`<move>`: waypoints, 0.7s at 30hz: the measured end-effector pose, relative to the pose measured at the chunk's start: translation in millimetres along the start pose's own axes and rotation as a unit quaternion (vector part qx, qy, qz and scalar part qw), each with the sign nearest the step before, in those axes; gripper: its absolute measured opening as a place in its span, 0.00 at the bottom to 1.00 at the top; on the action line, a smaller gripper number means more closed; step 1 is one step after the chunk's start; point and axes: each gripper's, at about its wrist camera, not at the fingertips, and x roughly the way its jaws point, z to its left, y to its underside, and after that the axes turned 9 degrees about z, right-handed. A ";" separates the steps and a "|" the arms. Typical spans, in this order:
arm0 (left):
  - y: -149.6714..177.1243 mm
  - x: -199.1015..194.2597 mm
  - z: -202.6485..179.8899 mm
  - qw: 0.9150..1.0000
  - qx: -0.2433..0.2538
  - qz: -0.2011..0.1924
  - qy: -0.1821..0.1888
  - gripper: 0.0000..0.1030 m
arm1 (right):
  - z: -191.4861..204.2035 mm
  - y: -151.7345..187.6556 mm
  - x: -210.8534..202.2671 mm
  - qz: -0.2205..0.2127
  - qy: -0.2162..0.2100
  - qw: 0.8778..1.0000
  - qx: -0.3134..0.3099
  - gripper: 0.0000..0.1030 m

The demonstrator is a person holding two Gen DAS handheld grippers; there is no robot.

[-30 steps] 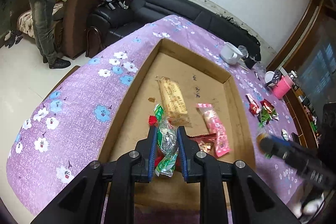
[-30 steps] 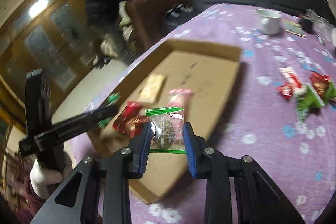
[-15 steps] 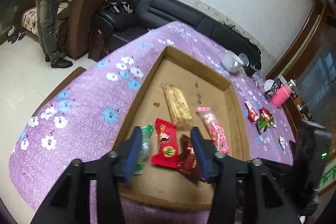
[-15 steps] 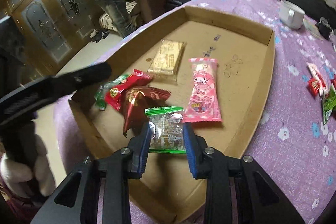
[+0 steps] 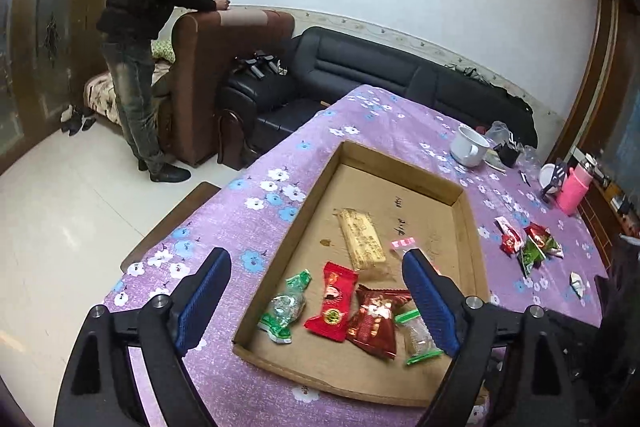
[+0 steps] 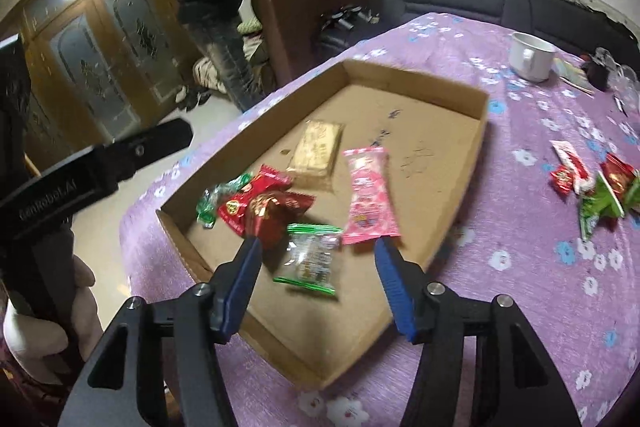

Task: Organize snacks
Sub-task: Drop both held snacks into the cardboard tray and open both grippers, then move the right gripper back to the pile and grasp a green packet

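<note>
Both tongs have spread wide since a second ago and let go of the clear, green-edged sweets they carried. Right tongs point(image 6: 318, 287) stand open and empty above the near end of the cardboard tray point(image 6: 478, 131); their sweet packet point(image 6: 310, 255) looks blurred between the blue pads, just beside the pink packet point(image 6: 368, 197). Left tongs point(image 5: 316, 301) are open too (nothing between the pads), and the green twist-wrapped candy point(image 5: 286, 305) lies flat in the tray's near left corner. Next to it lie a red packet point(image 5: 334, 301), a dark red foil packet point(image 5: 374, 319) and the clear sweet packet point(image 5: 418, 335); a tan biscuit bar point(image 5: 362, 239) sits farther in. More snacks point(image 5: 528, 245) lie loose on the purple flowered bench point(image 5: 240, 227), well apart from the tray.
</note>
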 end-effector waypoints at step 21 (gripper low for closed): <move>24.6 -8.1 -85.9 0.987 0.143 0.007 -0.068 0.88 | -109.6 40.5 -50.3 -0.056 0.021 0.988 0.139 0.60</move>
